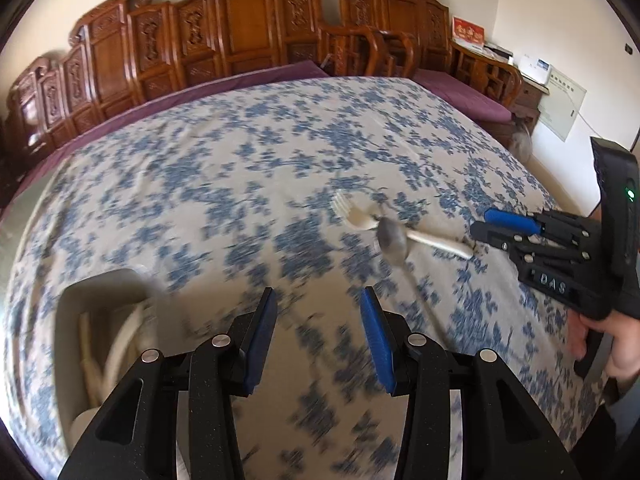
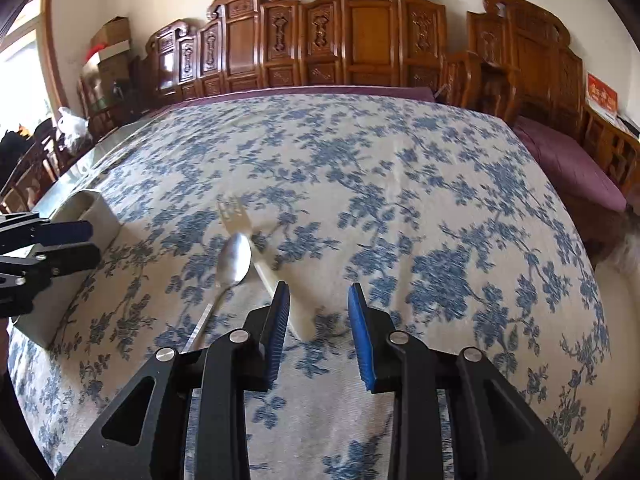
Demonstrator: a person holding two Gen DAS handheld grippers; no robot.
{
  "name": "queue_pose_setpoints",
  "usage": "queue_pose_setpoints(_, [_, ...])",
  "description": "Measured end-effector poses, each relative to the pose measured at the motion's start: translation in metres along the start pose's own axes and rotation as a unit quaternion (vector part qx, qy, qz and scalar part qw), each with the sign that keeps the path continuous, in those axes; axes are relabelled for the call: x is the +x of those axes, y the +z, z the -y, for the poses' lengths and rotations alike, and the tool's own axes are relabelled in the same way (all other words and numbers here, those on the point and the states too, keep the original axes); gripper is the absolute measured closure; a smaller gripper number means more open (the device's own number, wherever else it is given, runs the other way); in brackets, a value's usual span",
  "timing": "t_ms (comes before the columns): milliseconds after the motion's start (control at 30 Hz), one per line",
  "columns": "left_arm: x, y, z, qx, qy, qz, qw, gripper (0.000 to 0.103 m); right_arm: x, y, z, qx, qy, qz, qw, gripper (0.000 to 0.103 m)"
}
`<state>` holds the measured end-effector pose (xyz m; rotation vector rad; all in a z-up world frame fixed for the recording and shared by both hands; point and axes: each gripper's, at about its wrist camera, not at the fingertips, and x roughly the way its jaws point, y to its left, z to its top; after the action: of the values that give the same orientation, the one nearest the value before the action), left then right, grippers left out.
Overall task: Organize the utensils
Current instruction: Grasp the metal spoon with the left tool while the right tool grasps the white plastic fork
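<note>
A white plastic fork point(image 1: 362, 220) and a metal spoon point(image 1: 392, 240) lie crossed on the blue-flowered tablecloth point(image 1: 240, 184). A white holder point(image 1: 96, 320) with pale utensils inside stands at the left. My left gripper point(image 1: 318, 300) is open and empty, hovering beside the holder. My right gripper point(image 2: 318, 292) is open and empty, just above the fork's handle point(image 2: 298, 320), with the spoon point(image 2: 234, 262) to its left. The right gripper also shows in the left wrist view point(image 1: 486, 224), and the left gripper in the right wrist view point(image 2: 90, 242), near the holder point(image 2: 92, 220).
Carved wooden benches point(image 2: 352, 40) with purple cushions point(image 2: 568, 164) line the far and right sides of the table. Boxes and bags point(image 2: 108, 48) are stacked at the far left by a window. The person's hand point(image 1: 616, 344) holds the right gripper's handle.
</note>
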<state>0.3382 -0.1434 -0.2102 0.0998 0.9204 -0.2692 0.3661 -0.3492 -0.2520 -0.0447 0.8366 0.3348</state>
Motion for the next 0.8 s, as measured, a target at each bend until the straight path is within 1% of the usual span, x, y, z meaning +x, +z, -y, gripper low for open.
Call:
queue_pose_setpoints(167, [0.032, 0.019, 0.015, -0.008, -0.016, -0.014, 0.9997, 0.062, 0.002, -0.002, 0.010, 0.019, 0.002, -0.006, 1.000, 0.070])
queue_pose_setpoints(333, [0.054, 0.031, 0.028, -0.003, -0.023, -0.022, 0.9995, 0.065, 0.002, -0.001, 0.016, 0.037, 0.013, -0.002, 0.999, 0.070])
queue_pose_setpoints(400, [0.060, 0.033, 0.032, 0.000, -0.023, -0.025, 0.9994, 0.069, 0.002, -0.001, 0.016, 0.039, 0.015, -0.003, 0.999, 0.070])
queue_pose_setpoints(533, [0.075, 0.037, 0.036, -0.005, -0.029, -0.035, 0.9989, 0.074, 0.002, -0.001, 0.017, 0.044, 0.020, -0.003, 0.999, 0.070])
queue_pose_setpoints(733, [0.086, 0.038, 0.038, -0.012, -0.040, -0.041, 0.9983, 0.077, 0.002, 0.000, 0.018, 0.046, 0.023, 0.000, 0.999, 0.070])
queue_pose_setpoints(800, [0.087, 0.039, 0.039, -0.012, -0.044, -0.040, 0.9981, 0.084, 0.002, 0.000, 0.018, 0.046, 0.023, 0.000, 0.999, 0.070])
